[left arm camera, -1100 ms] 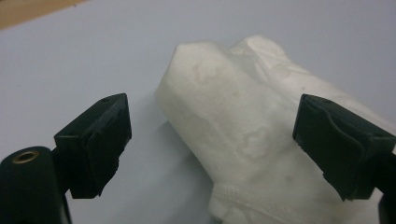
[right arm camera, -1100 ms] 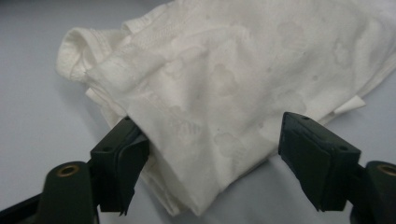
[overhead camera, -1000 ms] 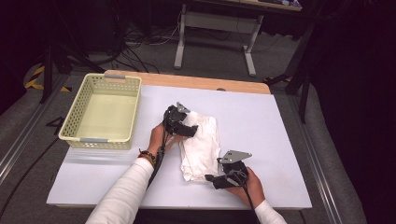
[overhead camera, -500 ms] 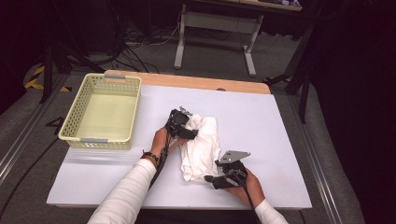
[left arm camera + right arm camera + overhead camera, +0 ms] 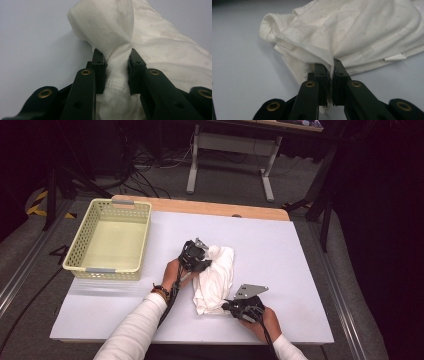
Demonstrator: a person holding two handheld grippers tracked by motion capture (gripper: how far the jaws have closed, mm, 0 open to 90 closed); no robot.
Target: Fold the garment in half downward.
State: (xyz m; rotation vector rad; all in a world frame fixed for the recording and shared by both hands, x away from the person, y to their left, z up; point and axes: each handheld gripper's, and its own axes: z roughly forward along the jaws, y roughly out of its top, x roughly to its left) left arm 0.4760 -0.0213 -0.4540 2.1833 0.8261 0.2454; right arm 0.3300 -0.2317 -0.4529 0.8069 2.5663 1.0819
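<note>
Both claws had just been closing, and each came in on the white cloth (image 5: 216, 279) lying crumpled in the middle of the table (image 5: 295, 250). The left claw (image 5: 115, 72) pinched a bunched fold at the cloth's far end, fabric squeezed between its pads. The right claw (image 5: 331, 75) was pressed nearly together on a thin edge at the near end. The yellow basket (image 5: 111, 241) sat well apart at the left.

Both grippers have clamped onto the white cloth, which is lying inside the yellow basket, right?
Not quite. Both the left gripper and right gripper do pinch the white cloth, but the high view shows it lying on the table, beside the yellow basket.
</note>
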